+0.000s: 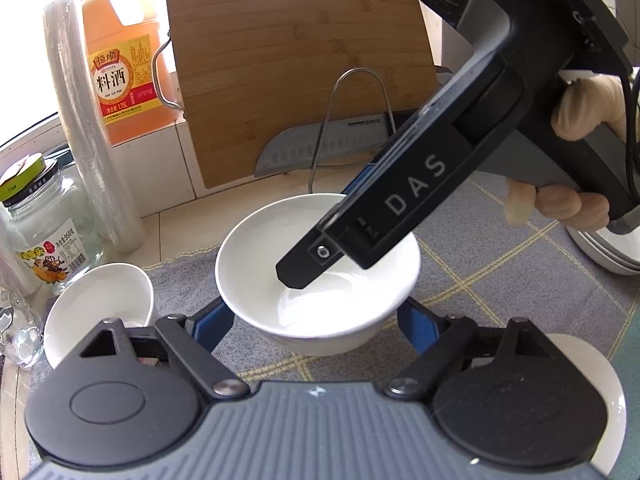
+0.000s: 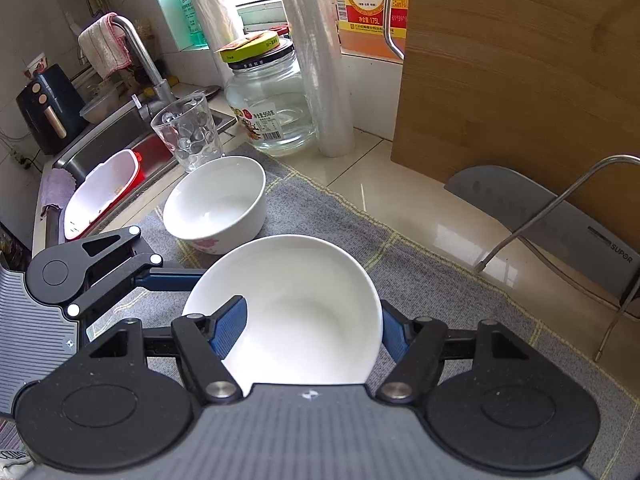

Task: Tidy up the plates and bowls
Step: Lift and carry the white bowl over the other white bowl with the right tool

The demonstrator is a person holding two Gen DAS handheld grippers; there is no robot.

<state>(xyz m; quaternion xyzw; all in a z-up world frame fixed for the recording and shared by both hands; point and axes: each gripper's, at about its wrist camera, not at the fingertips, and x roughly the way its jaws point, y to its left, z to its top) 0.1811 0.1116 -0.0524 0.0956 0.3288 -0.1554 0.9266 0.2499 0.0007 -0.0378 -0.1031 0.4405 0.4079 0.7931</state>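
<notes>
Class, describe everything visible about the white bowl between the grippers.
The white bowl is plain, glossy, ceramic-looking, round and empty, upright on the grey checked mat. The right gripper straddles its rim, one blue finger inside, the other outside. The left gripper flanks its outer sides. A smaller white bowl sits apart behind it.
</notes>
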